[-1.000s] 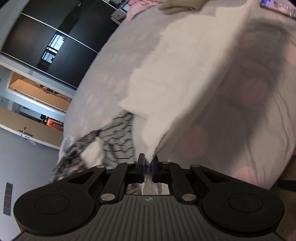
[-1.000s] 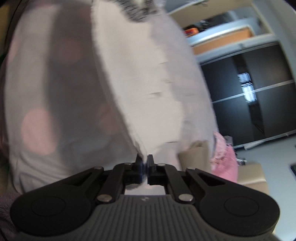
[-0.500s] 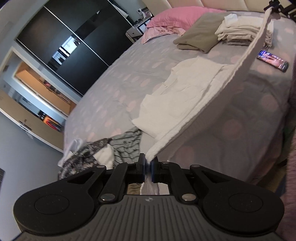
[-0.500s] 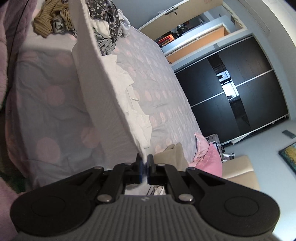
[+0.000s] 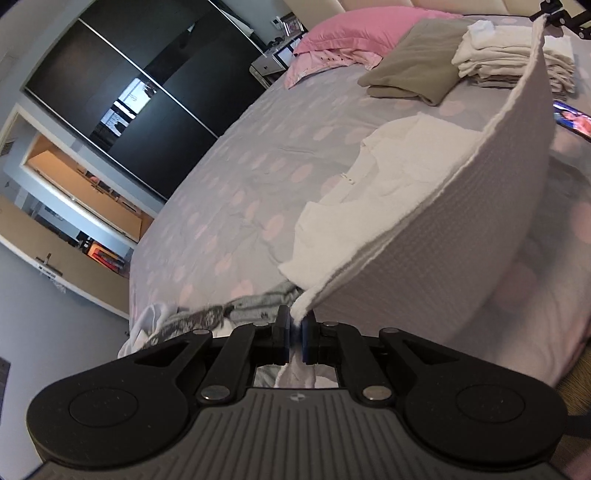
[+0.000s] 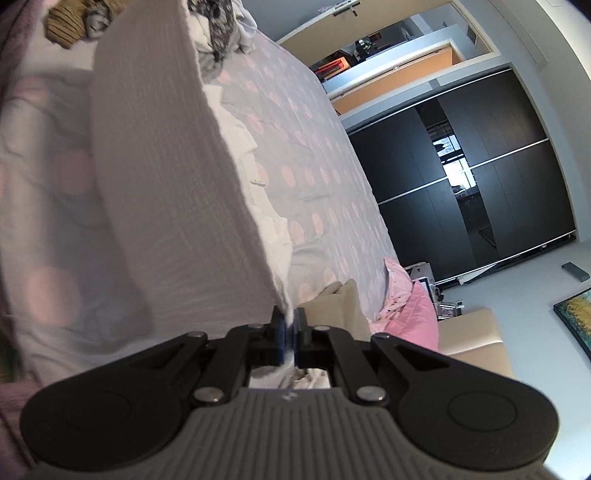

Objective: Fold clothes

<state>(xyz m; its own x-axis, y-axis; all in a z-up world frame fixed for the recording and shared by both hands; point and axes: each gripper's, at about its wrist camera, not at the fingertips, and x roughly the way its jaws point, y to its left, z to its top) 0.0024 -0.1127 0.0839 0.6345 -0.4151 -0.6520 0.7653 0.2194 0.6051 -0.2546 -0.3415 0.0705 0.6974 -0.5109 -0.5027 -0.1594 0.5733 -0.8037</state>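
Observation:
A white waffle-textured garment [image 5: 461,221] hangs stretched above the bed between both grippers. My left gripper [image 5: 294,325] is shut on one corner of it. My right gripper [image 6: 290,326] is shut on the other corner, with the white garment [image 6: 166,166] running away to the upper left. In the left wrist view the far corner rises to the right gripper's black fingers [image 5: 554,11] at the top right. The lower part of the garment still lies crumpled [image 5: 369,192] on the bedspread.
The grey bedspread [image 5: 240,184] has pink dots. At its head lie a pink pillow [image 5: 351,29], a folded olive garment [image 5: 413,62] and a stack of folded white clothes [image 5: 509,59]. A phone [image 5: 572,122] lies near the edge. A pile of unfolded clothes [image 6: 218,26] sits at the bed's foot.
Both grippers have risen with the garment, lifting its held edge well off the bed. The view went from close blurred cloth to the whole bed.

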